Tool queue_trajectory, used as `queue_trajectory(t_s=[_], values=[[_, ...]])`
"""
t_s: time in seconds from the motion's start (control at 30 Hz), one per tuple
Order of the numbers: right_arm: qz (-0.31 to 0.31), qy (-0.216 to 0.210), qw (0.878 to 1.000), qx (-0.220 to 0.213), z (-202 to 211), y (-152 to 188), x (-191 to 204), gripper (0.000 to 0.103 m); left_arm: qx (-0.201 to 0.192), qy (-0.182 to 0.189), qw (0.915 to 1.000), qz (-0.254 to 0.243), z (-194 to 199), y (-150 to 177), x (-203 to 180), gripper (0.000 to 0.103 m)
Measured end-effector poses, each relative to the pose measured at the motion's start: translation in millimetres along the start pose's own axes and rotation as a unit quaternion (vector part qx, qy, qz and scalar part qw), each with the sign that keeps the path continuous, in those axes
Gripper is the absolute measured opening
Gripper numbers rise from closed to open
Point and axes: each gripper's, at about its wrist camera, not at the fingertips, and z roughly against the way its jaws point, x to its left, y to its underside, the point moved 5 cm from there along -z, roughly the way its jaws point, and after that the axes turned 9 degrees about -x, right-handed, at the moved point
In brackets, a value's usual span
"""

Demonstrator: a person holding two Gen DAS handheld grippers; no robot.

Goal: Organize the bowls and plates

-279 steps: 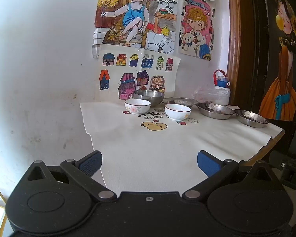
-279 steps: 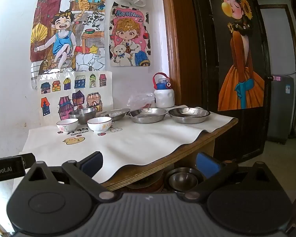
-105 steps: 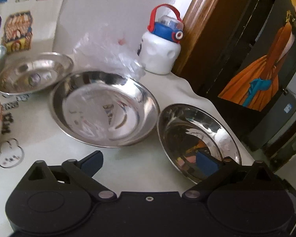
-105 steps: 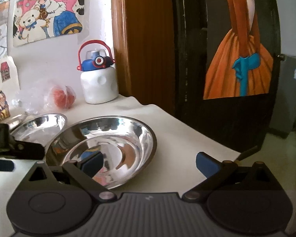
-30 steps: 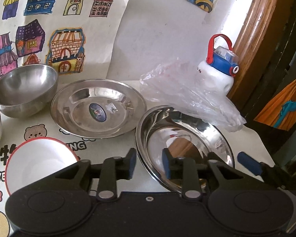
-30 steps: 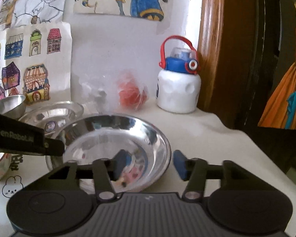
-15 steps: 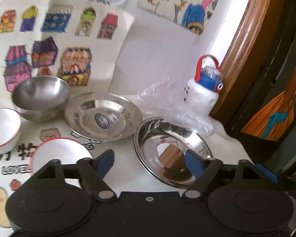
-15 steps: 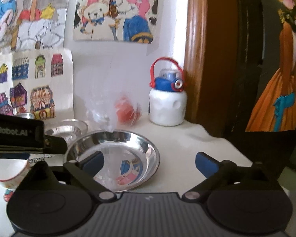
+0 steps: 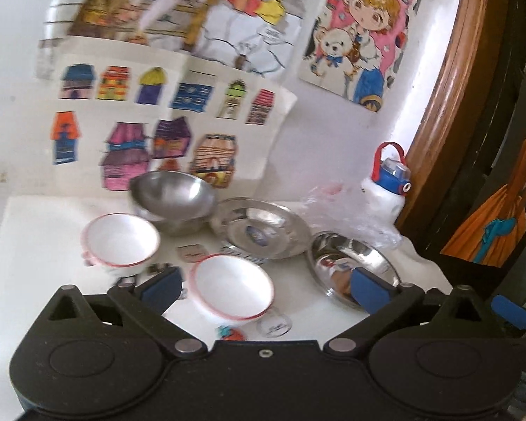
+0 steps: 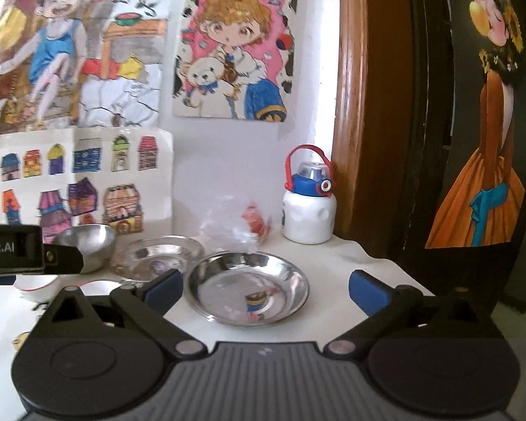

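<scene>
Steel: two plates (image 9: 263, 233) (image 9: 354, 263), one bowl (image 9: 173, 196), centre frame
White bowls: two (image 9: 121, 242) (image 9: 233, 286), lower left
Left gripper (image 9: 263, 286): spread apart, empty
Right gripper (image 10: 264, 289): same

White letters "bot.AI" cut off at the frame edge on the black body of the left gripper (image 10: 28, 249), seen left of the right gripper, blue heading on the pink poster (image 10: 231, 52) straight ahead too blurred to read
</scene>
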Motion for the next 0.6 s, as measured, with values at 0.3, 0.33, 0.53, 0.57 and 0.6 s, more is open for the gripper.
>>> queue_trajectory(t_s=[0.3,0.33,0.53,0.57,0.6], values=[[-0.004,0.002,1.000,0.001,78,13,49,0.103,-0.003,0.005,0.9999,-0.009,70,16,43,0.102],[-0.006,0.001,1.000,0.002,87,15,55,0.103,-0.003,0.006,0.9999,-0.012,77,19,48,0.102],[-0.024,0.001,1.000,0.006,131,28,78,0.103,-0.002,-0.010,0.9993,-0.035,111,37,81,0.102],[-0.026,-0.002,1.000,0.007,137,31,81,0.103,-0.002,-0.013,0.9993,-0.035,117,41,87,0.102],[-0.027,-0.005,1.000,0.007,142,33,84,0.103,-0.001,-0.015,0.9992,-0.036,122,44,92,0.102]])
